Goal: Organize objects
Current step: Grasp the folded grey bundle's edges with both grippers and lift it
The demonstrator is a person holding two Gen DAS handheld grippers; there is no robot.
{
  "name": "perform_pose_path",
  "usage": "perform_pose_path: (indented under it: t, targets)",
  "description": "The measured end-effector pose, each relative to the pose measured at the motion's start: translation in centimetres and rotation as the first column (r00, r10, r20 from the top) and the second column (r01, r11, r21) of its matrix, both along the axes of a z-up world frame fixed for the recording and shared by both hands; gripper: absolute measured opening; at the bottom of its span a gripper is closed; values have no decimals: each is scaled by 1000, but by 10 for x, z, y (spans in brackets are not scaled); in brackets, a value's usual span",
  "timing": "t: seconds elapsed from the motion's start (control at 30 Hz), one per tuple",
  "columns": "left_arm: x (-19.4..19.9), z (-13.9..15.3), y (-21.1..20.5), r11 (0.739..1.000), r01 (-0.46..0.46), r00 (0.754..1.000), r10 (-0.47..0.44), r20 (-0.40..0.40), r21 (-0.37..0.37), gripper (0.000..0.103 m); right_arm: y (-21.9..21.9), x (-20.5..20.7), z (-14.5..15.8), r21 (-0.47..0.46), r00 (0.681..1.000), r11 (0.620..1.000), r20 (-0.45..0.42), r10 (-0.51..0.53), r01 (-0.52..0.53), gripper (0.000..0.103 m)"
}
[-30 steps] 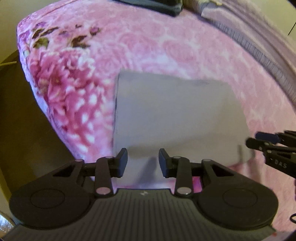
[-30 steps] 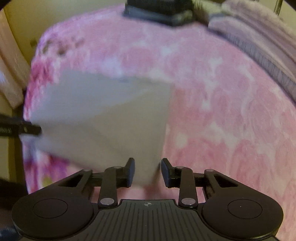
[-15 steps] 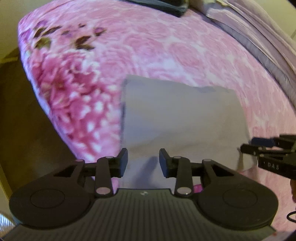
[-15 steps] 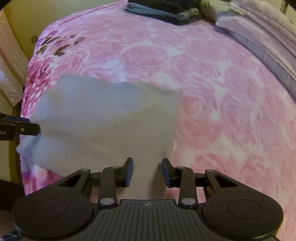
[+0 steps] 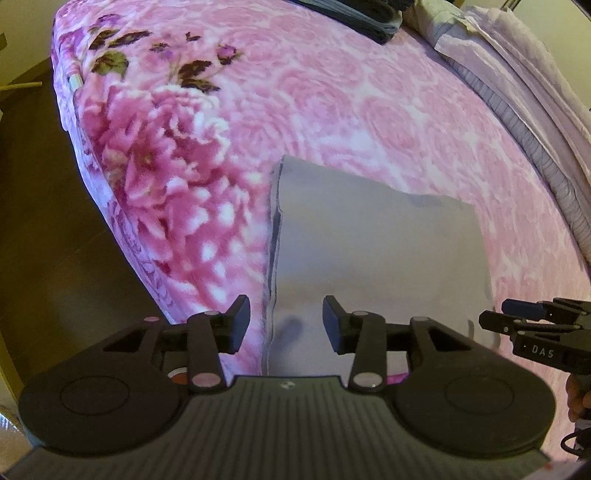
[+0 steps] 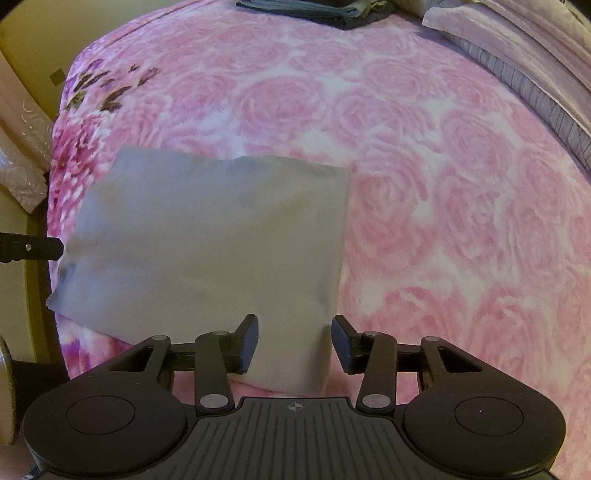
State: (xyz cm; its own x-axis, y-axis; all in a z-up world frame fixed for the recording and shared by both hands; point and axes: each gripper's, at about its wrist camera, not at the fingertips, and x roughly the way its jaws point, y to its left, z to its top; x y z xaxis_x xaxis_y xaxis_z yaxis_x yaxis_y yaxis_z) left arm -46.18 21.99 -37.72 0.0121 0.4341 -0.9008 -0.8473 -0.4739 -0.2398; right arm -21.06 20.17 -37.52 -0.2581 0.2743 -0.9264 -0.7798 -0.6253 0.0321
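cloth: folded grey, flat on pink bed near its edge | handling: likely light, limp, slides easily; grip corners | left claw, right claw: both opening, pads clear of cloth

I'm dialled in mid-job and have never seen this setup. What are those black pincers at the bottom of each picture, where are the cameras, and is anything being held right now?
No robot arm here: a person carries a hand-held tool in each hand, each with two-finger tongs and a wide-angle camera looking forward along the fingers. One picture is from the left tongs, the other from the right tongs; each also glimpses the other tool at its edge.

Below lies a bed with a pink rose blanket. On it, near the edge, rests a folded grey cloth. Dark folded clothes and a lilac pillow sit at the far side.

Both tongs are opening; the cloth's near corners lie between the fingers, but the pads are not pressing it, so nothing is held.
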Motion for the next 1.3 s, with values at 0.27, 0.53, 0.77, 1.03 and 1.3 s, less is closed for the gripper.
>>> perform_pose_path:
  t: [0.27, 0.53, 0.77, 1.03, 1.3]
  targets:
    - [-44, -24, -1, 996, -74, 983, 63, 175, 57, 39, 27, 22, -7, -9, 994, 998, -99, -56, 55, 46]
    - [-69, -49, 19, 984, -116, 935, 61, 350, 138, 38, 86, 68, -39, -262, 874, 946, -392, -287, 193, 47]
    - [-81, -65, 43, 977, -110, 908, 25, 418, 181, 36, 108, 59, -55, -298, 822, 944, -497, -279, 141, 47]
    - [-80, -75, 47, 978, -96, 891, 0, 455, 188, 7, 121, 61, -68, -354, 770, 932, -572, -283, 80, 46]
    - [-81, -78, 59, 975, -92, 896, -7, 444, 201, 4, 137, 50, -74, -386, 747, 919, -586, -315, 85, 28]
